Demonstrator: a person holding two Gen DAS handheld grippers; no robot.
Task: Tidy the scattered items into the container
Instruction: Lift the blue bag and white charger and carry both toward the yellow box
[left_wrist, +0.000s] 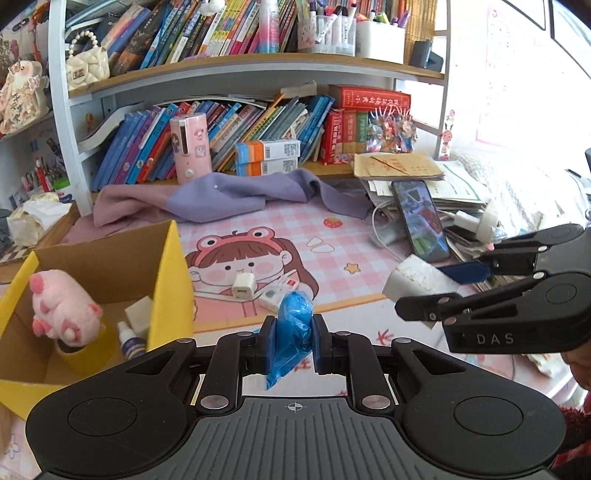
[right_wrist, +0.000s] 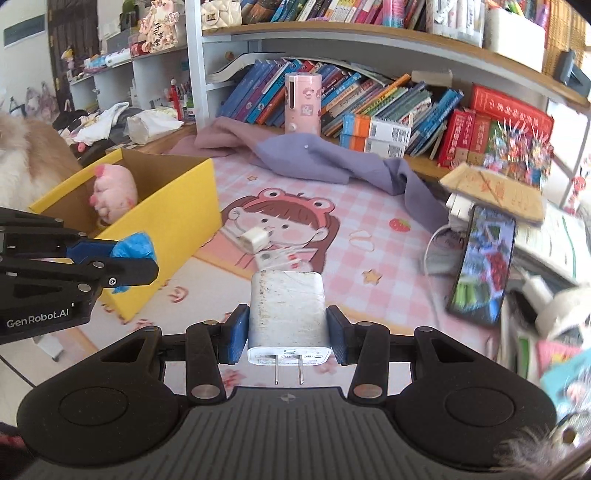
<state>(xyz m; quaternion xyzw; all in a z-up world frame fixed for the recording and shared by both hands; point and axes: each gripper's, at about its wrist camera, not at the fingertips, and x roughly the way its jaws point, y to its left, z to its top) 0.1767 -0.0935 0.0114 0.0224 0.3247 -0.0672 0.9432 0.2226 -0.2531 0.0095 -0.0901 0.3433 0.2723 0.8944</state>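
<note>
Left gripper (left_wrist: 293, 341) clenched on blue plastic bag (left_wrist: 293, 314), right gripper (right_wrist: 287, 334) on wall charger (right_wrist: 286, 308) (prongs backward); release only above yellow box (right_wrist: 177, 206).

Crammed bookshelves (left_wrist: 236, 66) above desk; bright daylight right.

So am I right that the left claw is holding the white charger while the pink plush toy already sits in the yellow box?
Not quite: the left claw holds a crumpled blue plastic bag, as the left wrist view shows. The white charger is in the right claw. The pink plush toy does sit in the yellow box.
</note>
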